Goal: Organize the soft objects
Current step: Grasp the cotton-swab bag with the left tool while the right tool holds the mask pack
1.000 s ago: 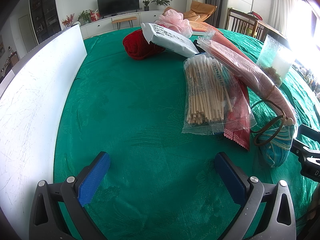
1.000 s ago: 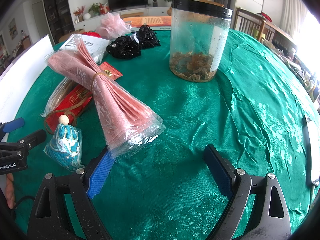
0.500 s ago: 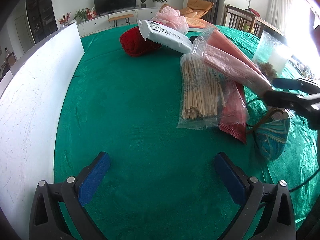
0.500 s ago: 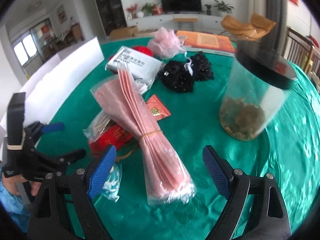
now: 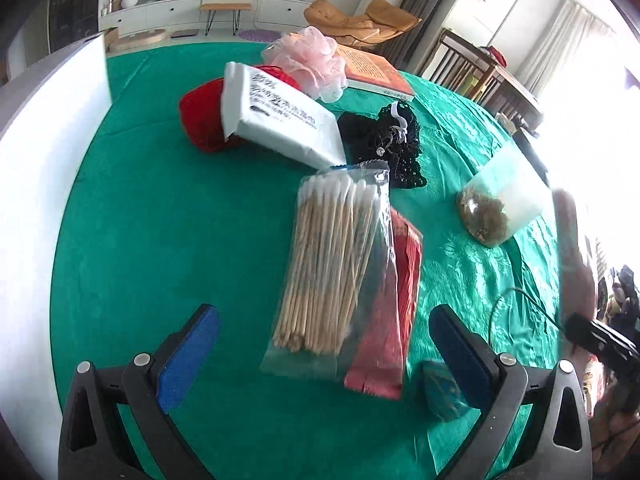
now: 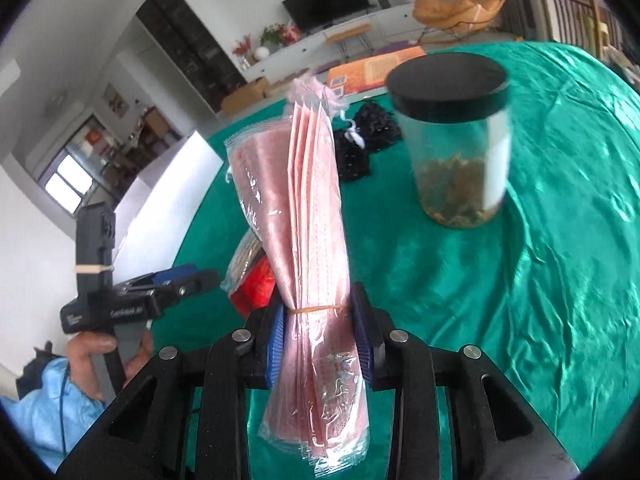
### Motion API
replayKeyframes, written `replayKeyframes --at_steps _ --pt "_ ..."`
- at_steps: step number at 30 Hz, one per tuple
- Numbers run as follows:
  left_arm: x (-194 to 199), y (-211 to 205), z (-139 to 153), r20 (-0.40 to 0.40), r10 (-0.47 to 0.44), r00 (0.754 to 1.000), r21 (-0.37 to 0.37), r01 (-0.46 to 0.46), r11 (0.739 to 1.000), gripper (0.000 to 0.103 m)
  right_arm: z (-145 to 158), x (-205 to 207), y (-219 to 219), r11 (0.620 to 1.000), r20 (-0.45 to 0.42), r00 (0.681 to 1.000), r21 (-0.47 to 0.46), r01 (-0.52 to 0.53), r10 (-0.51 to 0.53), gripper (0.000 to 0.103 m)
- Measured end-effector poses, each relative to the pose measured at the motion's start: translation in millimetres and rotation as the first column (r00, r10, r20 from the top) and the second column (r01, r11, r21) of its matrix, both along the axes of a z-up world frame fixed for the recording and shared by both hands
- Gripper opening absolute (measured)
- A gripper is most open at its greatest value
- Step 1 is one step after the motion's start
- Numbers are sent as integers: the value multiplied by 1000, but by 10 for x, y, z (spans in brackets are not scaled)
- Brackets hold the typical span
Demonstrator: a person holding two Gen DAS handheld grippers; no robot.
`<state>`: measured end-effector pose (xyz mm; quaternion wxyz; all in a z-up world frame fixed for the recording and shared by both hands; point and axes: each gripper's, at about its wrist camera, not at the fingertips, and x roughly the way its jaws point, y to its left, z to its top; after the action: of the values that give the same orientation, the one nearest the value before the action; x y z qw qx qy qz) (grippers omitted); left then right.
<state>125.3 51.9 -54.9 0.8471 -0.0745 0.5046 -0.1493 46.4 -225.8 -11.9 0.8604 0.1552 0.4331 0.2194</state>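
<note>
Right wrist view: my right gripper (image 6: 318, 338) is pinched hard on the pack of pink face masks (image 6: 308, 240), one blue pad on each side, just at the rubber band (image 6: 318, 309) that binds the stack. The pack stands nearly upright between the pads, lifted clear of the green surface (image 6: 520, 280), its clear wrapper hanging out below the grip and fanning out above it. Behind it on the surface: a clear jar with a black lid (image 6: 456, 136), upright, with brownish contents at the bottom; a heap of black lacy items (image 6: 360, 144) to the jar's left; an orange book (image 6: 372, 70) farther back.

My left gripper (image 6: 188, 278) shows at the left edge of this view, held in my hand (image 6: 100, 364) above a blue sleeve (image 6: 40, 412).

Left wrist view: left gripper (image 5: 324, 344), pads spread wide, nothing between them but the near end of a bag of cotton swabs (image 5: 332, 264), which they do not touch. The bag lies flat, partly over a red packet (image 5: 388, 320). A small teal pouch (image 5: 440, 392) sits just beside the right-hand pad. Farther off: a white tissue pack (image 5: 276, 116) leaning on a red yarn ball (image 5: 202, 116), a pink mesh puff (image 5: 312, 60) and a white board (image 5: 40, 184) along the left edge.
</note>
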Motion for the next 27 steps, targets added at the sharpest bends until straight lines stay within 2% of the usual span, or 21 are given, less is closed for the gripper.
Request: replayKeyframes --at_steps 3,5,7,9,10,11,12,13,15,17,19,20,21,22,24,27 --pt "269 -121 -91 -42 -7 999 24 8 1000 103 -27 -235 -305 996 -10 997 37 82 -81 33" --pt "388 -110 -160 -70 27 997 25 -26 999 102 -107 -324 -533 986 -30 987 55 157 -155 37" --pt "452 -53 -198 -88 70 994 -2 -70 998 102 -227 -316 -737 970 -55 969 9 242 -241 38" --pt "486 22 -211 -96 105 990 -39 -109 993 102 -344 -275 -867 956 -74 956 -91 278 -285 41" --pt "492 33 -210 -97 112 989 -47 -117 992 102 -394 -261 -928 954 -91 954 -119 275 -286 48" --pt "500 26 -211 -96 110 989 -43 -115 992 102 -433 -238 -985 959 -118 955 -108 262 -274 64" --pt "506 3 -214 -91 101 991 -32 -104 994 101 -445 -246 -1058 964 -135 955 -70 256 -264 68" --pt "509 -30 -216 -83 88 993 -15 -90 996 101 -441 -239 -1103 965 -140 955 -37 260 -263 68" --pt "520 -113 -219 -66 61 996 24 -59 998 93 -408 -215 -1133 964 -144 954 -47 260 -265 68" --pt "534 -157 -210 -60 47 997 48 -45 998 84 -418 -124 -1000 971 -182 960 -152 187 -213 69" --pt "559 -135 -196 -68 49 997 29 -47 998 73 -455 -109 -821 956 -193 966 -270 115 -171 69" --pt "573 -108 -190 -71 55 996 17 -54 998 65 -441 -124 -768 948 -172 972 -299 104 -161 63" --pt "586 -97 -190 -72 59 996 13 -59 998 58 -463 -138 -775 948 -166 974 -302 101 -157 37" --pt "594 -103 -190 -69 58 996 23 -57 998 56 -466 -140 -797 947 -164 972 -301 115 -171 32" --pt "589 -149 -187 -55 39 998 63 -36 997 39 -435 -71 -894 952 -158 966 -263 160 -206 31" --pt "514 -102 -143 -42 57 997 55 -55 997 30 -344 151 -1088 927 -106 946 -262 270 -305 31"
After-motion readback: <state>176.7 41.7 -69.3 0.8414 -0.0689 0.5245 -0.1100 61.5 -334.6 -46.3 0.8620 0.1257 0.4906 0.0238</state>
